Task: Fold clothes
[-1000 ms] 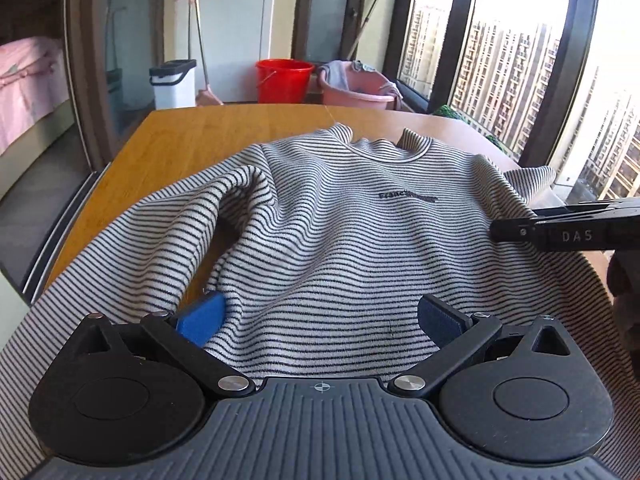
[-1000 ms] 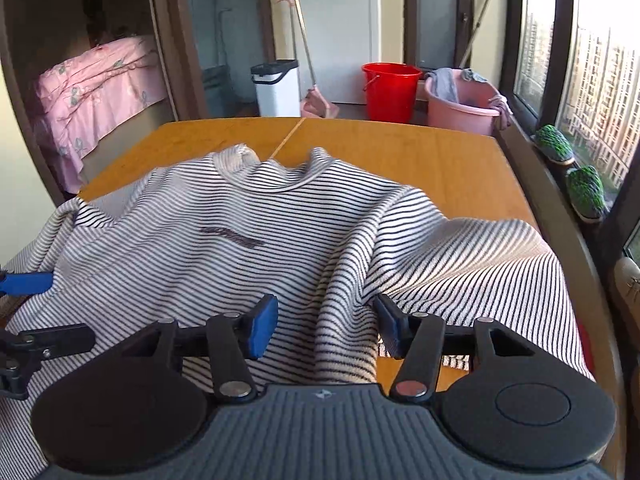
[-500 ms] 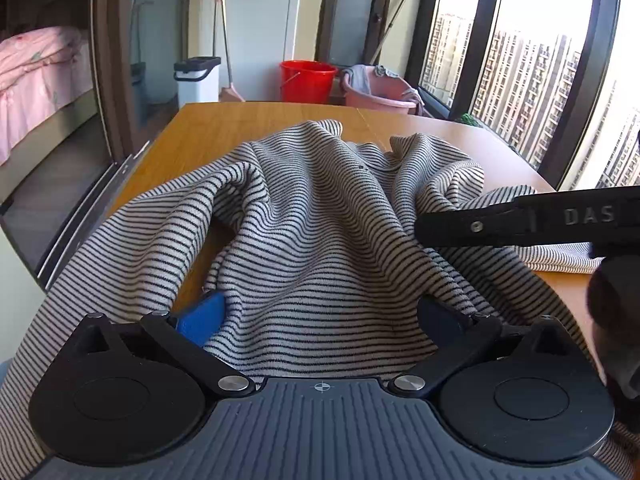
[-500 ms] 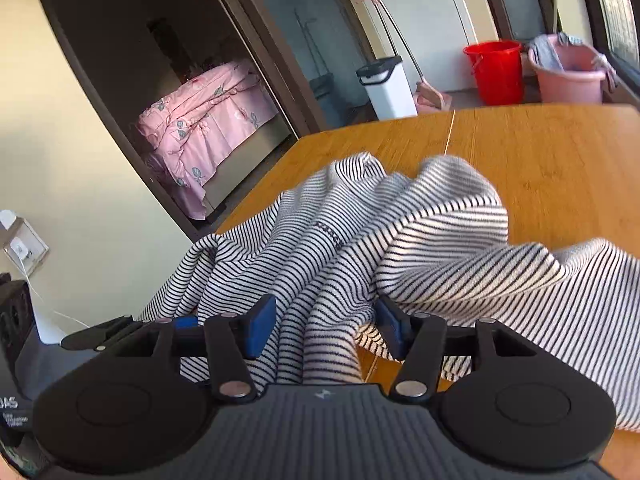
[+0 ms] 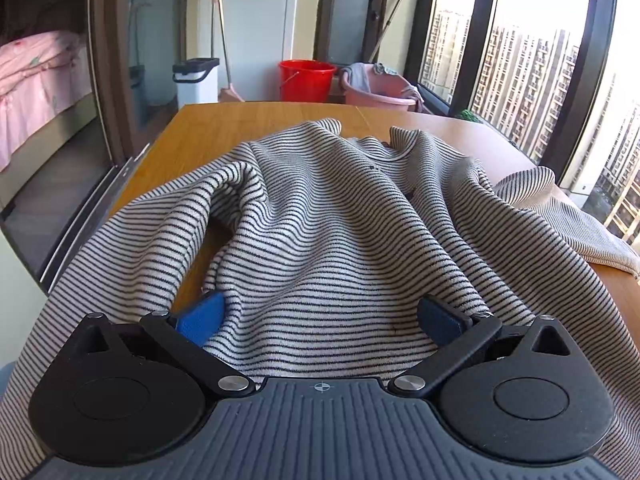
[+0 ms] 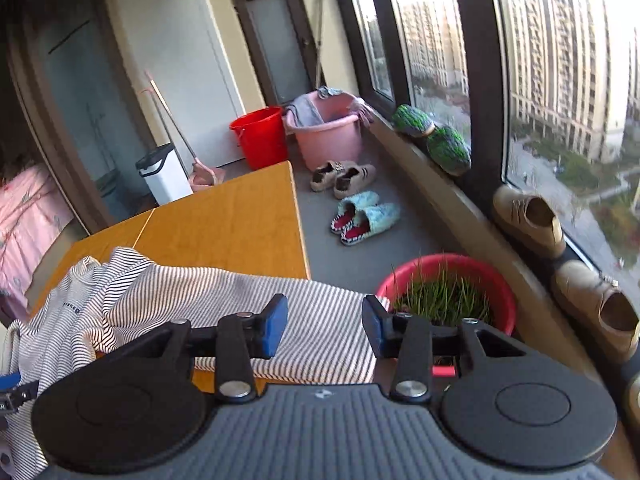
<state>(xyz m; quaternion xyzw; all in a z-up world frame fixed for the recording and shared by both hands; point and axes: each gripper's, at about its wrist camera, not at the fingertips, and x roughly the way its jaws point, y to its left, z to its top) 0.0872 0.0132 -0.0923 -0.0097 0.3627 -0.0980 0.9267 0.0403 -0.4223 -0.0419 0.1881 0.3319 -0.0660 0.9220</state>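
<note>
On the left side of the wooden bench (image 5: 224, 128) the left gripper (image 5: 320, 318) stands with its jaws wide apart, and the hem of the striped sweater (image 5: 332, 240) lies bunched between the blue pads (image 5: 202, 316), which do not press on it. This sweater is spread over the bench in loose folds, the collar toward the far edge, one sleeve hanging over the left border and the other sleeve lying flat toward the window side. Beyond the far edge stand a white bin (image 5: 196, 80), a red bucket (image 5: 306, 80) and a pink tub (image 5: 378, 90). To the right, the right gripper (image 6: 325, 330) hovers above the sleeve at the right border of the bench; its jaws are closing, and no cloth is between the pads. Right of it, on the floor, stands a red pot with grass (image 6: 446, 296), near it the slippers (image 6: 364, 216), and shoes (image 6: 528, 216) rest on the window sill.
</note>
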